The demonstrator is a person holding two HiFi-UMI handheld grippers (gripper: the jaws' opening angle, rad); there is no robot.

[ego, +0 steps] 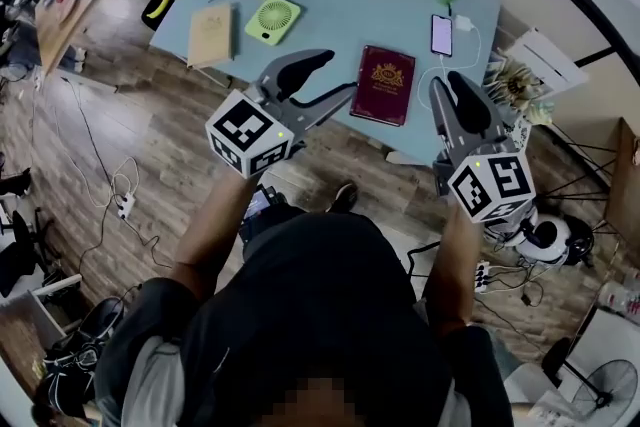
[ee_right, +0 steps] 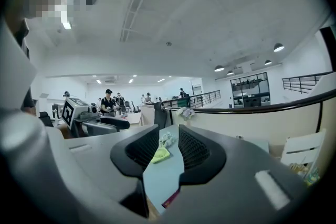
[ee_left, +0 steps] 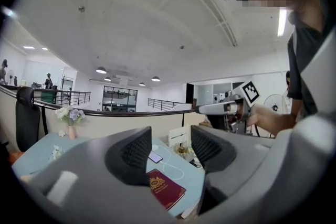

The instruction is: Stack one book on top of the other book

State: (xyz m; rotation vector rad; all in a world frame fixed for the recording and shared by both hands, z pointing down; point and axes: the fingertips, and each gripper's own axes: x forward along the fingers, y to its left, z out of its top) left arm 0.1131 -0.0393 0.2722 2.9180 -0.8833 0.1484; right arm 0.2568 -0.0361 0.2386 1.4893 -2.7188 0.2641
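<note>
maroon book, tan book, apart

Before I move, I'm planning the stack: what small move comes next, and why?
Probably ease the left claw forward to the near edge of the maroon book: it is open and empty, the book lies just ahead, and the tan book lies apart, further left.

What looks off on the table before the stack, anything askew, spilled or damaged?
Nothing looks spilled or damaged. The maroon book lies flat but close to the near edge of the table, the only thing worth watching. The tan book lies flat and apart from it, beyond the green fan.
</note>
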